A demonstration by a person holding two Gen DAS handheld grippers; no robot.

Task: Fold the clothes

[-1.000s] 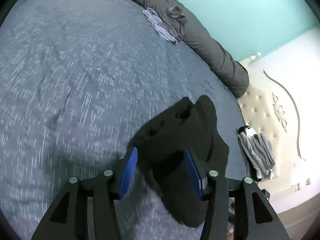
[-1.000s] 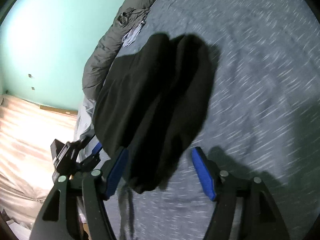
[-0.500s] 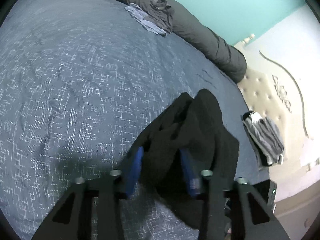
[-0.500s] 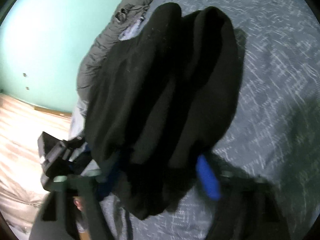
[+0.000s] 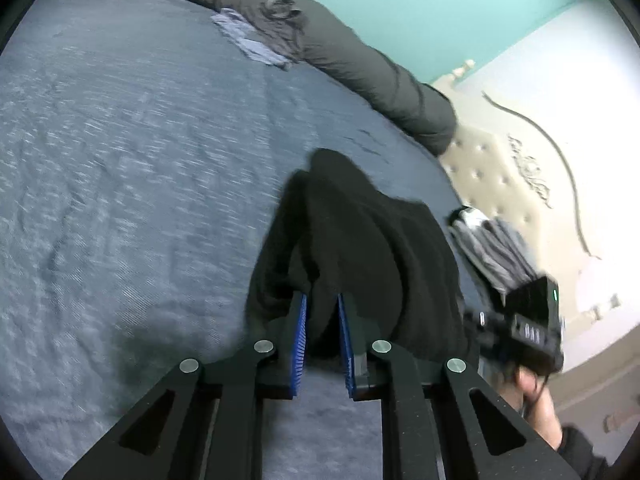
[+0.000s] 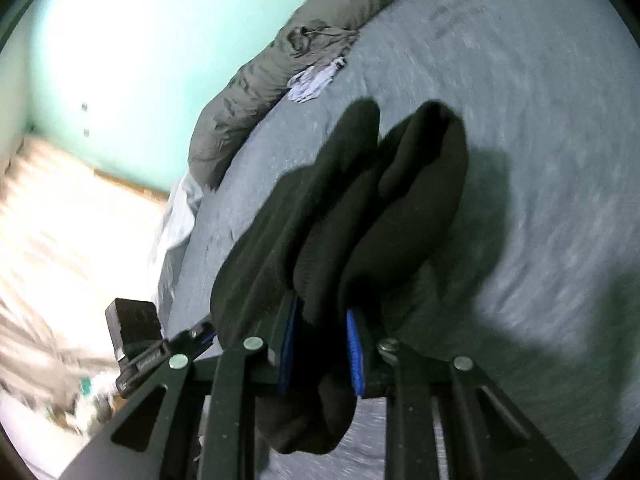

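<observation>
The left gripper (image 5: 322, 320) and the right gripper (image 6: 320, 336) were both closing, each pinching a bunch of the black garment (image 5: 360, 248), which hung just over the blue bed (image 5: 140, 160). To do this well, both should squeeze tight and pull apart evenly, so the cloth spreads flat.

Black garment (image 5: 372, 248); blue-grey flecked bedspread (image 5: 140, 168); turquoise wall (image 5: 420, 12)

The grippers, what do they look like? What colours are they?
Both the left gripper and right gripper are matte black, with angular arms that have triangle cut-outs and round silver bolts. Their finger pads are bright blue and ribbed. The person's hand has a dark sleeve.
</observation>
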